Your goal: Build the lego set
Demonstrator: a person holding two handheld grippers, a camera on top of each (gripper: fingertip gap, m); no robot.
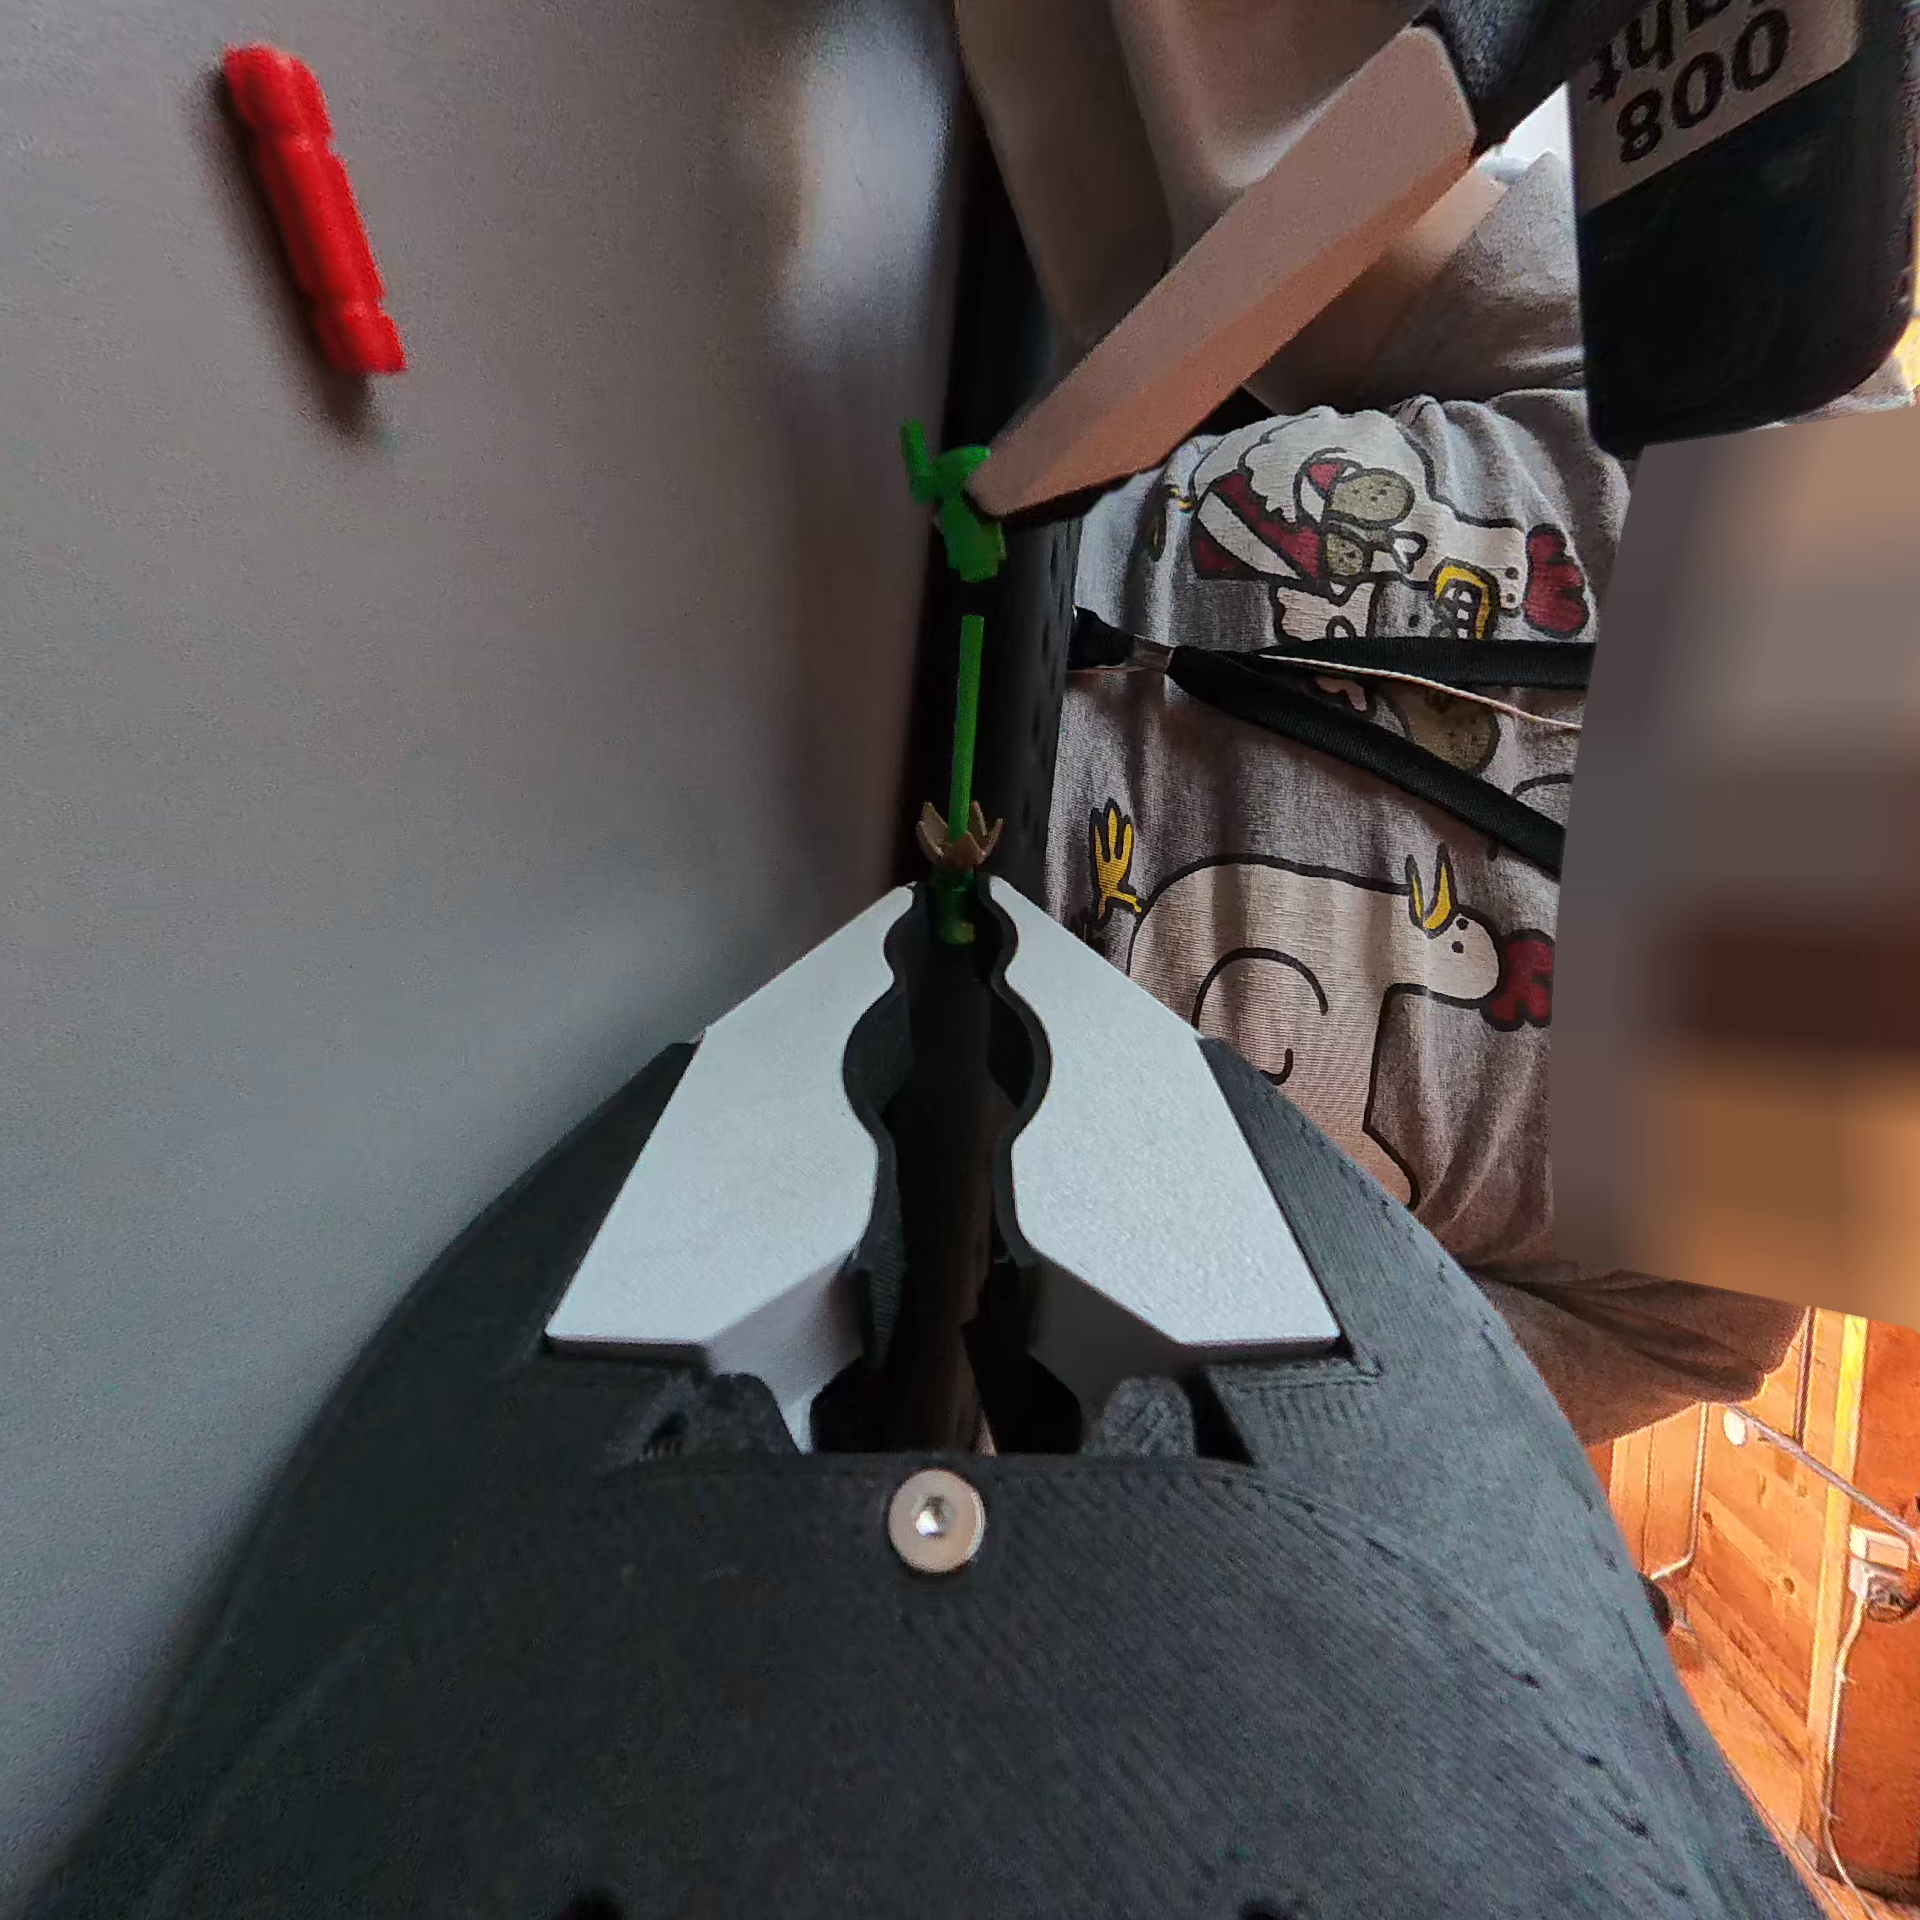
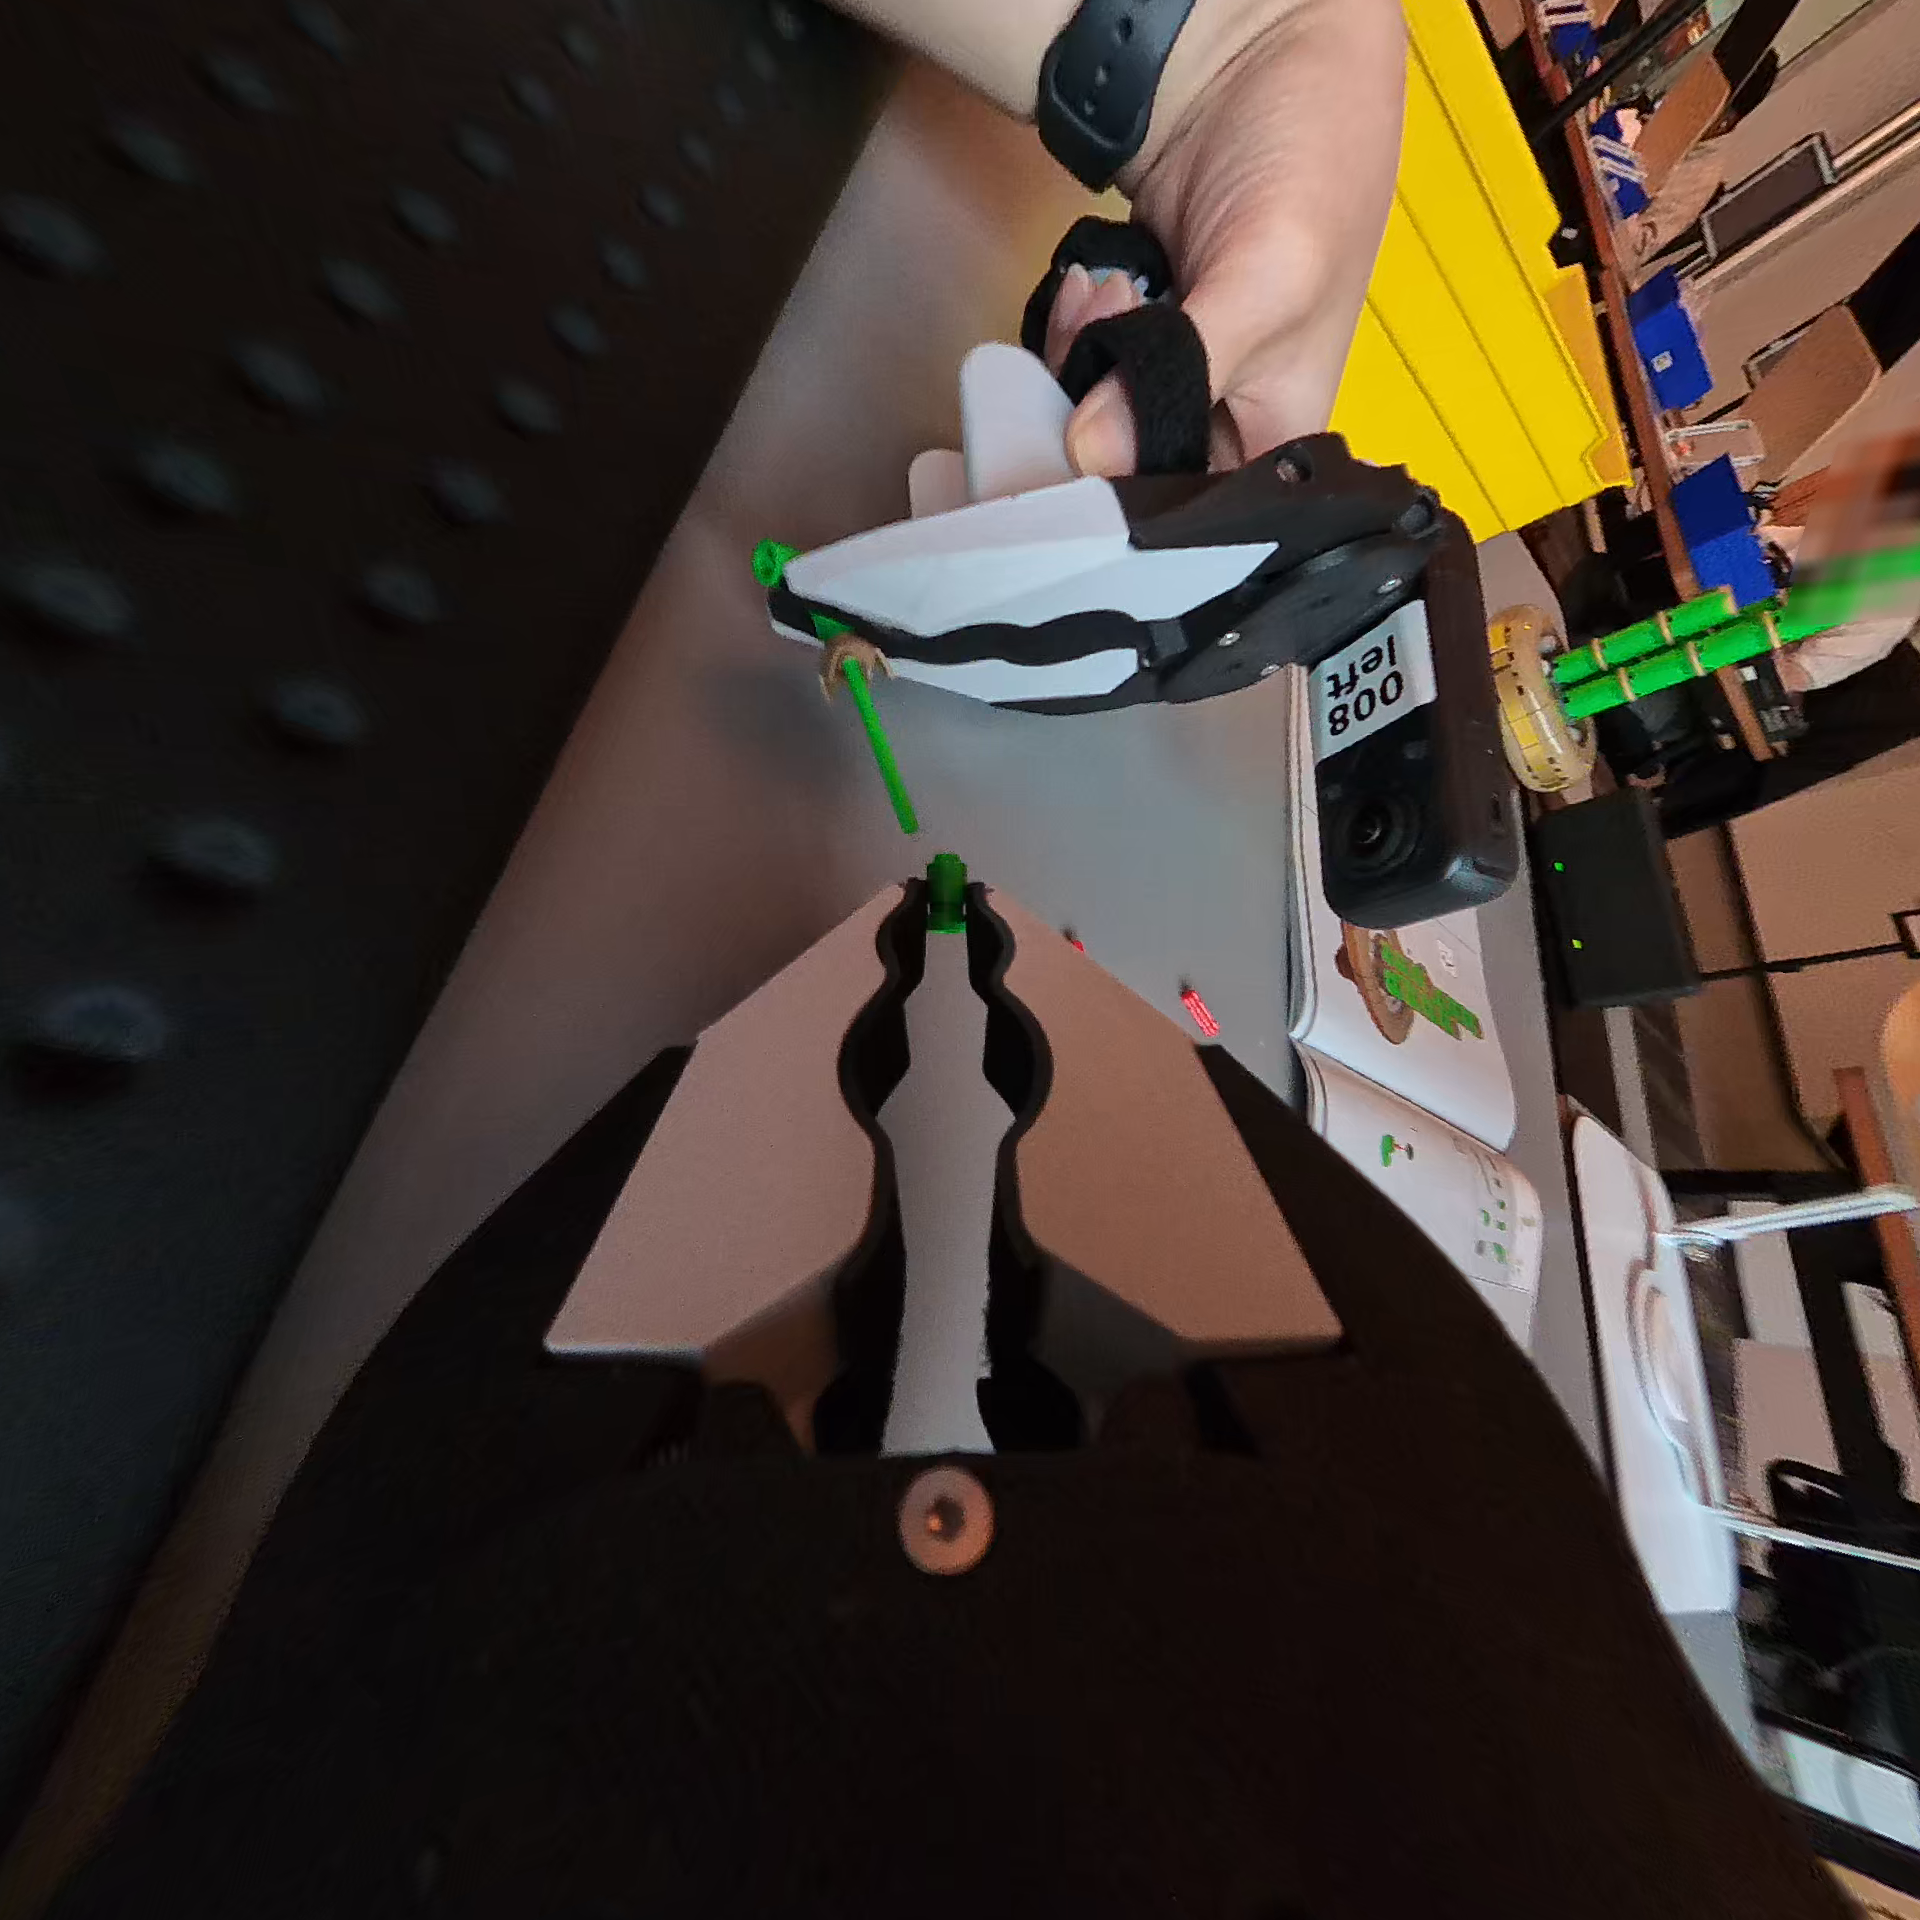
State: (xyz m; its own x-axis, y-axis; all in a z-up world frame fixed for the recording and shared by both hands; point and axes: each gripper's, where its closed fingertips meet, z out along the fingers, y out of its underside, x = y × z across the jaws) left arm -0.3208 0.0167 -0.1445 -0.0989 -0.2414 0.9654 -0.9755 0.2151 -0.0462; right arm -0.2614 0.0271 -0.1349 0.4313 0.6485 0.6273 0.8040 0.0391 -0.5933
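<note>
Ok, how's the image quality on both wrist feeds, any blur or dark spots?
Left wrist view: green stem sharp, red pin soft, background blurred. Right wrist view: right gripper silhouetted dark against the bright table, perforated board motion-smeared, edges fisheye-bent.

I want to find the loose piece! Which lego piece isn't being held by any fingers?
The red pin lying alone on the grey table. The green stem and the small green connector are each pinched in fingers.

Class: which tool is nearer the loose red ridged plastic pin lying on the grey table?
Left. The left tool has the red pin ahead to its left; the right tool sits farther along.
</note>
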